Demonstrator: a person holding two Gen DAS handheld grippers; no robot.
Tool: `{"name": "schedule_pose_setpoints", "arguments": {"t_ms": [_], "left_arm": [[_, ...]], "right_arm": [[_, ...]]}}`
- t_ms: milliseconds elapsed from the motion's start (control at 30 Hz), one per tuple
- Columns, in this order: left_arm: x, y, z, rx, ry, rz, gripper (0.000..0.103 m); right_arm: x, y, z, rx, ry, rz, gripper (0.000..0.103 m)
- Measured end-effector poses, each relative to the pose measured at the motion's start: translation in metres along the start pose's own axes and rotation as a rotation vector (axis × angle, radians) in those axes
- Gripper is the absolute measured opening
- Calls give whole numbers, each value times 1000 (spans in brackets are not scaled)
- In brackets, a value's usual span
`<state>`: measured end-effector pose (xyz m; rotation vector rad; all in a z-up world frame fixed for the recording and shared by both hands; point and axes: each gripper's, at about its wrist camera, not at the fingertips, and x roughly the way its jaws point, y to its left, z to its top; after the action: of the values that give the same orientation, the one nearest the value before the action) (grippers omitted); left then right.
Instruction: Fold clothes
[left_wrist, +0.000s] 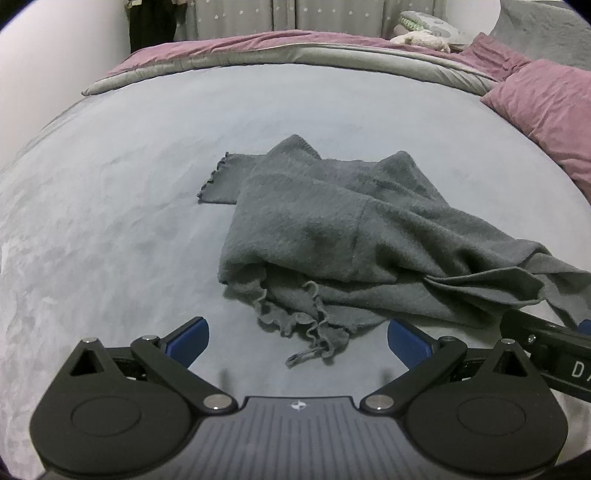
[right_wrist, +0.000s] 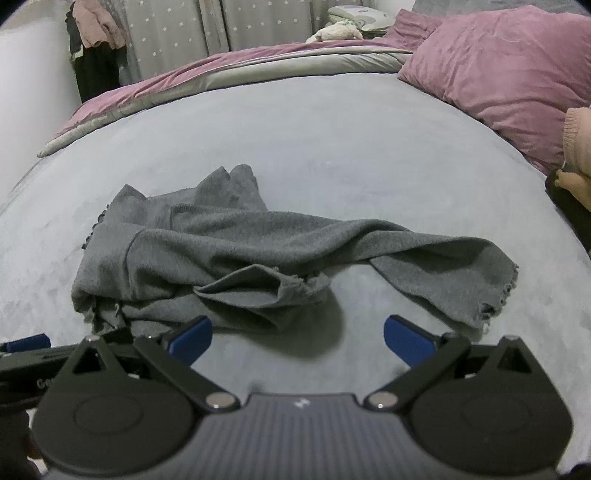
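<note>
The bed (left_wrist: 110, 177) with its pale grey cover fills both views; a pink pillow (right_wrist: 509, 66) sits upper right; a crumpled grey knit garment (left_wrist: 332, 229) lies mid-frame on the bed; the left claw (left_wrist: 297, 341) and right claw (right_wrist: 297, 338) both gape wide, empty, just short of its near edge.

In the left wrist view the grey garment (left_wrist: 332, 229) runs off the right edge, its far end unseen, and the right tongs (left_wrist: 554, 343) show only as a dark bar cut by that edge. The garment's lower layers are buried under its own folds. In the right wrist view a peach knitted thing (right_wrist: 578, 136) is cut off at the right edge.
</note>
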<state>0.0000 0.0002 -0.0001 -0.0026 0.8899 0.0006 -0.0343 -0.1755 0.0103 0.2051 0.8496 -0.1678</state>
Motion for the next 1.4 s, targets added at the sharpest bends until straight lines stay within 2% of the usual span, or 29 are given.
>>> {"name": "schedule_pose_setpoints", "arguments": {"t_ms": [367,1400], "left_arm": [[2,9,-4,-15,-10,-15,103],[1,5,1,-12,0,8,103]], "right_arm": [[2,2,-3,-4,-3,-4,103],[3,0,-2,-7,10,-11,103]]}}
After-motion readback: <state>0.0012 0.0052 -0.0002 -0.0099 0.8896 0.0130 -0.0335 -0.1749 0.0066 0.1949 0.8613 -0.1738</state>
